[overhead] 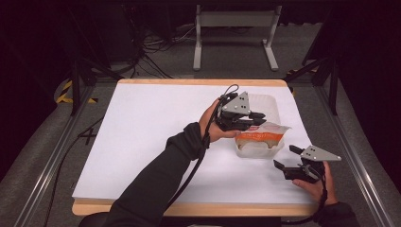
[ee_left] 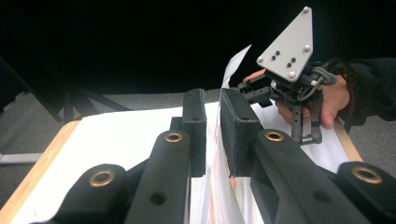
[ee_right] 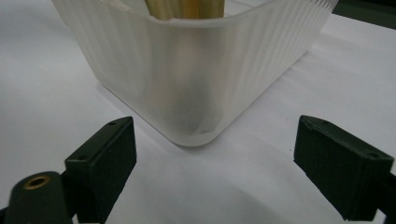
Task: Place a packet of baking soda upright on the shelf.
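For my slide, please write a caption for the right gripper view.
Open right gripper faces the corner of a ribbed plastic tub on white paper.

Black two-jaw left tool (overhead: 257,122) and right tool (overhead: 283,158); grey triangular plates; black sleeves, cables.

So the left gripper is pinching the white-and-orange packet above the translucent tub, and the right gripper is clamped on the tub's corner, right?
Not quite. The right gripper is not clamped on the translucent tub: the right gripper view shows its jaws wide open, short of the tub's corner and touching nothing. The rest holds: the left gripper pinches the white-and-orange packet above the tub.
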